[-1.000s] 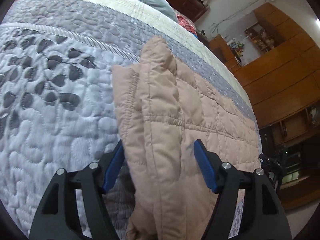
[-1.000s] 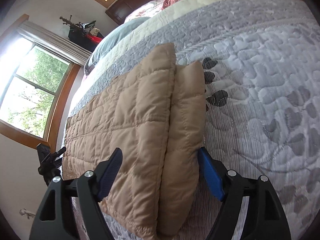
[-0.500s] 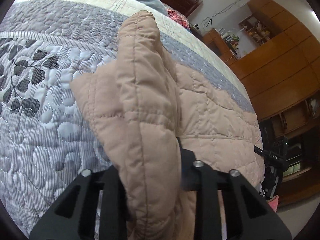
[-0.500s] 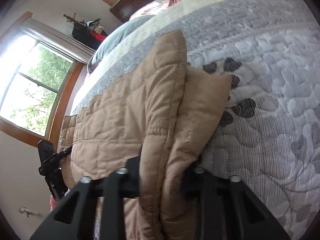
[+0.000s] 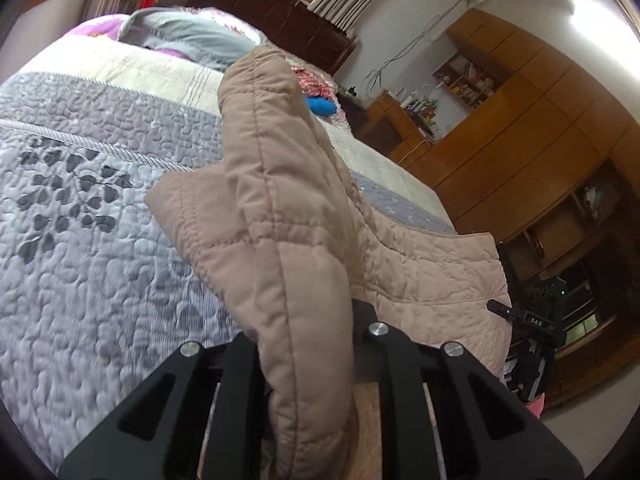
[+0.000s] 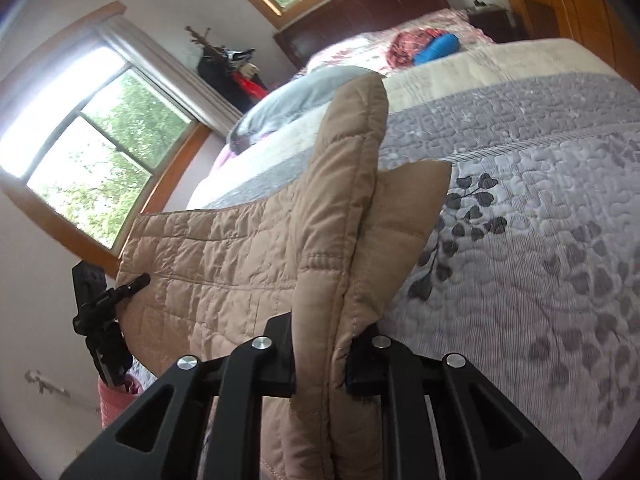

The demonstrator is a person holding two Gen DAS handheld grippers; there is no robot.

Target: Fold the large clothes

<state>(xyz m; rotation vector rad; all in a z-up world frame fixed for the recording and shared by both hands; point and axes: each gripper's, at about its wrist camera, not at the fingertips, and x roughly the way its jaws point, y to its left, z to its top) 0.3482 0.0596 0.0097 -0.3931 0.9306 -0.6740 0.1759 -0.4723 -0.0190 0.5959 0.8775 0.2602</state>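
A tan quilted jacket lies across a grey patterned bed quilt. My left gripper is closing, and its jaws pinch a thick folded edge of the jacket, which stands up in a peak above the bed. In the right wrist view the jacket is raised the same way. My right gripper is also closing, with its jaws pressed on the other doubled edge. The far part of the jacket still rests on the quilt. The padding hides the pads of both grippers.
Grey pillows and a dark headboard are at the bed's far end, with a blue bundle near them. Wooden cabinets line one side, windows the other. A black device on a stand stands beside the bed.
Both grippers went from wide open around the jacket's edges to shut on them. They then rose, lifting the gripped folds off the quilt into a peak.
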